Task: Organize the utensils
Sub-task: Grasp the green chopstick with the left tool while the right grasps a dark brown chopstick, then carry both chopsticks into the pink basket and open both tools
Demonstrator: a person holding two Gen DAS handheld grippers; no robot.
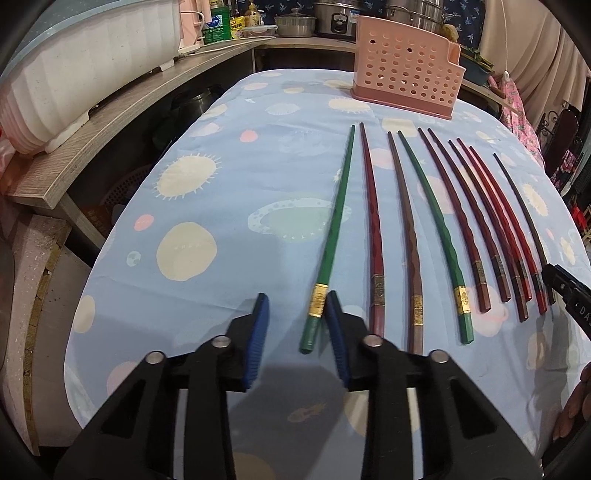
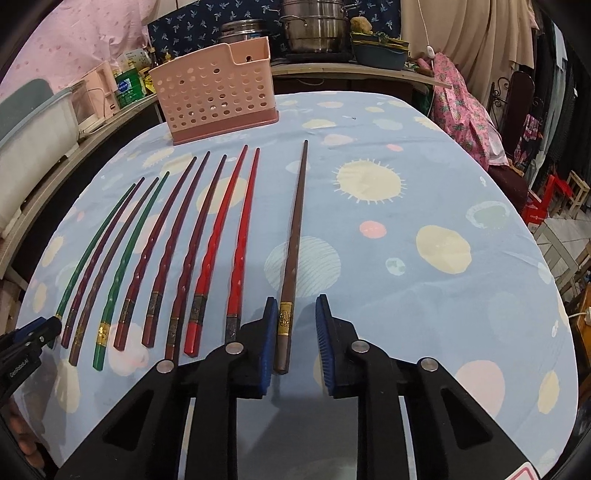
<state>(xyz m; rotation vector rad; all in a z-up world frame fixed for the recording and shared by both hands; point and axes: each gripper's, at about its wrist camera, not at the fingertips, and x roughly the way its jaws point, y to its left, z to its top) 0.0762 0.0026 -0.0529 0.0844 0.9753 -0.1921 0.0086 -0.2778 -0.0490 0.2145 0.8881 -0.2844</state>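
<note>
Left gripper (image 1: 297, 308) jaws wide, nothing held; leftmost green chopstick (image 1: 330, 243) handle lies just inside the right pad (image 1: 334, 321), low centre of frame. Right gripper (image 2: 295, 314) also wide and empty; the brown chopstick (image 2: 293, 251) handle sits between its pads, closer to the left one.

The chopsticks lie side by side on the blue tablecloth (image 1: 229, 229), tips toward the far edge. The brown one lies apart from the rest, right of the red pair (image 2: 236, 236).

Pink holder (image 1: 406, 62) stands upright past the tips, upper right in left view, upper left in right view (image 2: 218, 88). Nothing between chopsticks and holder.

Around: white tub (image 1: 85, 66) on side shelf upper left, steel pots (image 2: 314, 29) behind holder, pink cloth (image 2: 461, 110) at right.
</note>
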